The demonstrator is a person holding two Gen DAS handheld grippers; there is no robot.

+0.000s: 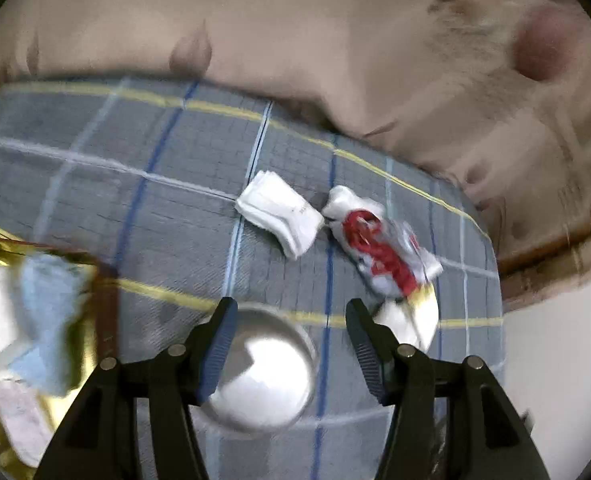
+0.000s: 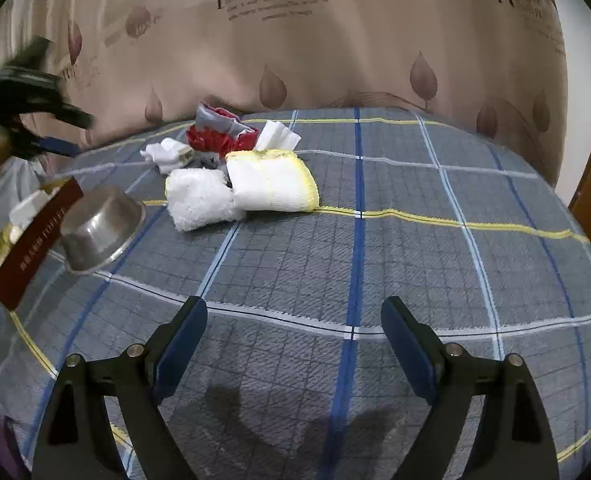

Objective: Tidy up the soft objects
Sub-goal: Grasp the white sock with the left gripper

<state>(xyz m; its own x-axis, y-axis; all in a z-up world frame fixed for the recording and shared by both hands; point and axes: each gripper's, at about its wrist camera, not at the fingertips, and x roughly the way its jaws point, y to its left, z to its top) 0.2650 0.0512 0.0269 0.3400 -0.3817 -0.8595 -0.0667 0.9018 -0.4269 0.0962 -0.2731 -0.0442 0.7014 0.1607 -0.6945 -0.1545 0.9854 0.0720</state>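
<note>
A pile of soft things lies on the plaid bed cover (image 2: 375,240): a fluffy white towel (image 2: 199,200), a yellow-edged white towel (image 2: 271,180), a red cloth (image 2: 223,138), a grey cloth (image 2: 215,118), a folded white cloth (image 2: 275,136) and white socks (image 2: 167,154). My right gripper (image 2: 295,308) hovers open and empty over bare cover in front of the pile. The left wrist view is blurred. My left gripper (image 1: 291,308) is open and empty above a steel bowl (image 1: 263,368), with the folded white cloth (image 1: 279,212) and a red-and-white cloth (image 1: 379,248) beyond it.
A red and gold box (image 2: 35,236) at the left holds blue and white cloths (image 1: 35,320). The steel bowl (image 2: 99,232) sits beside it. A leaf-print curtain (image 2: 335,60) hangs behind the bed. The left gripper (image 2: 75,132) shows blurred at the far left.
</note>
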